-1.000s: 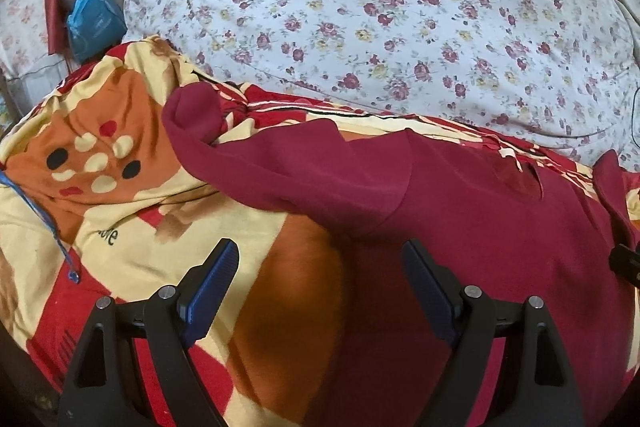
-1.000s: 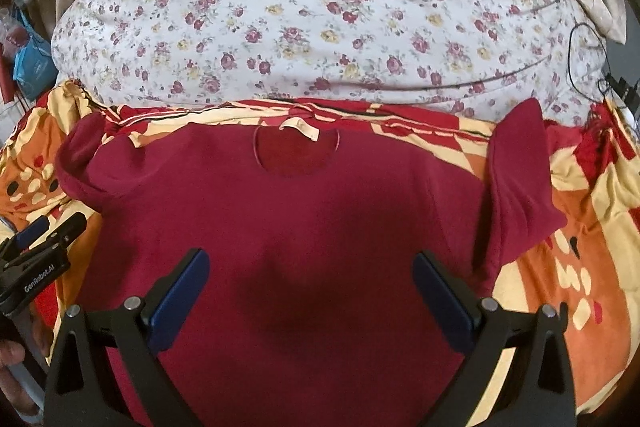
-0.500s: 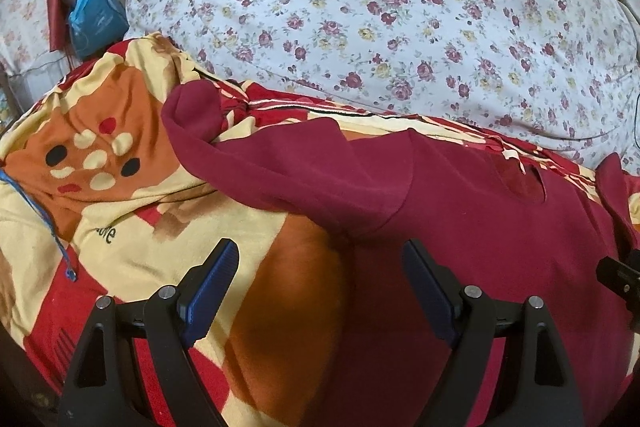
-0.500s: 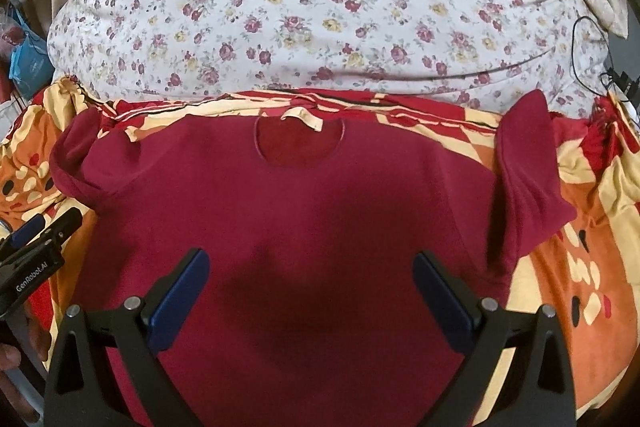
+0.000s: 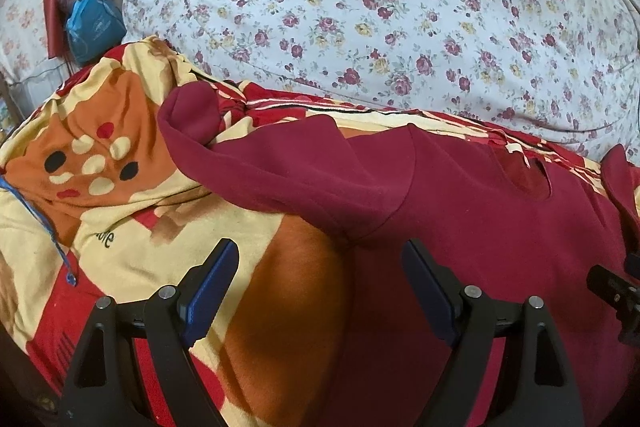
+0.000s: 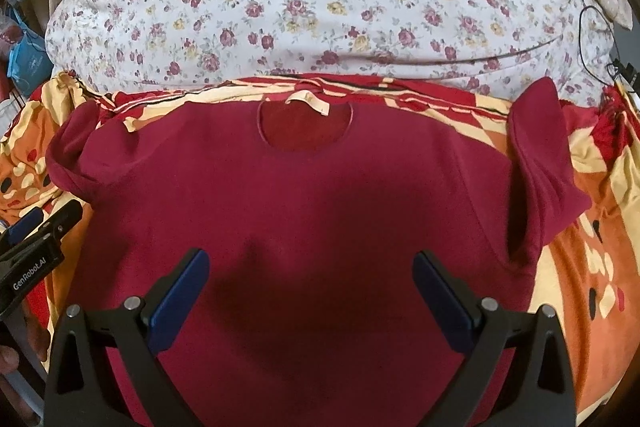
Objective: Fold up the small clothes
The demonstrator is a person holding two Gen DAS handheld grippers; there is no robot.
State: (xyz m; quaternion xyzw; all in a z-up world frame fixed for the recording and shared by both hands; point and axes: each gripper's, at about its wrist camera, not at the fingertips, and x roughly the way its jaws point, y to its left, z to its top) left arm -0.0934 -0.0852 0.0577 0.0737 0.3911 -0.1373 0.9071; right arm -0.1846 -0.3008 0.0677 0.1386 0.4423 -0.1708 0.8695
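Shirt [image 6: 320, 211] hem behind tool arms.

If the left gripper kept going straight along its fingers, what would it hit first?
Most likely the left gripper would land at the side edge of the red shirt, near the armpit of its sleeve, where the fabric meets the patterned blanket. Depth is unclear.
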